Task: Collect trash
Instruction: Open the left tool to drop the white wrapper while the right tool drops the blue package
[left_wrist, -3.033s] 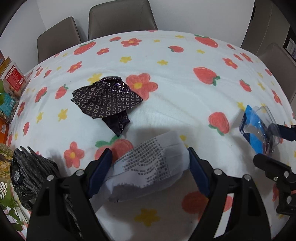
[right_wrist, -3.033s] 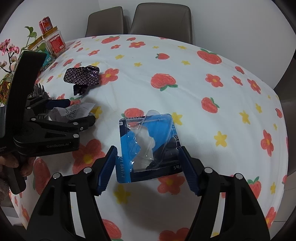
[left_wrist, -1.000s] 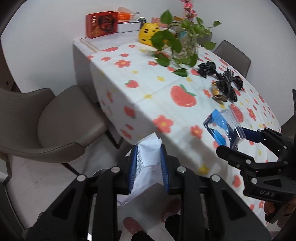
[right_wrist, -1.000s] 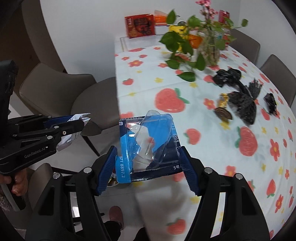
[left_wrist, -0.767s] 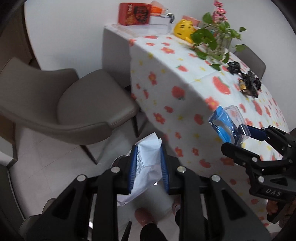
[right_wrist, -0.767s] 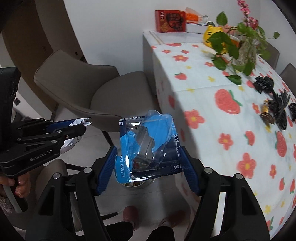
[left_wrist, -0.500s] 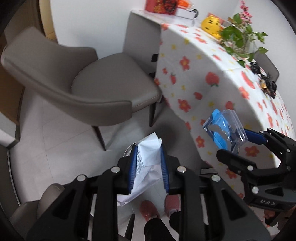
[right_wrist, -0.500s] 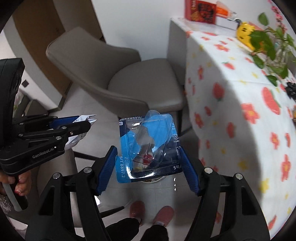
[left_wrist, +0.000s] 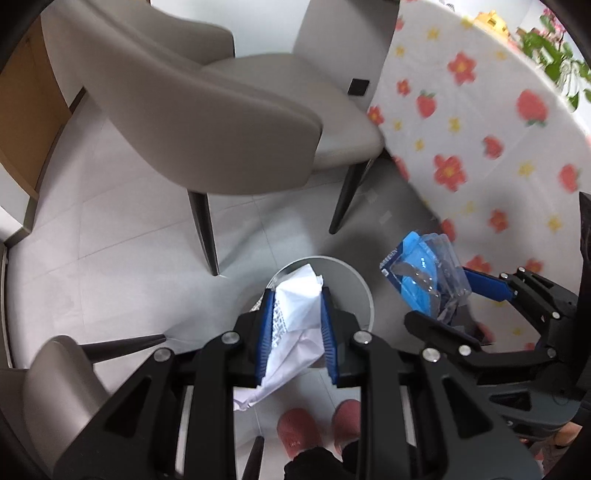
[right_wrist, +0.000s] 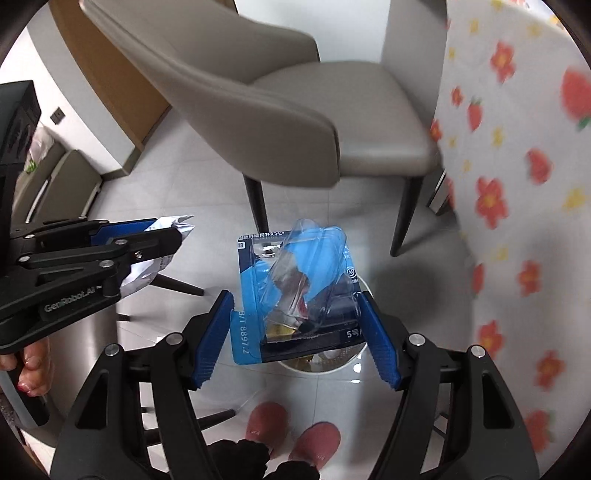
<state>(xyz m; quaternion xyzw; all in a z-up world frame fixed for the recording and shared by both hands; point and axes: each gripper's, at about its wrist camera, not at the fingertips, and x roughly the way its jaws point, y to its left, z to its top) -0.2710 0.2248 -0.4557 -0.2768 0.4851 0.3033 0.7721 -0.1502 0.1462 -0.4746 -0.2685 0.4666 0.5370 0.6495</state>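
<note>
The left claw is clamped on a crumpled paper receipt; the right claw grips a blue blister pack. A grey waste bin stands directly below both.

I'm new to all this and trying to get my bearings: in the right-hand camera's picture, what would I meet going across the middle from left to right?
Left gripper holding crumpled paper → blue plastic package in the right gripper → flowered tablecloth.
</note>
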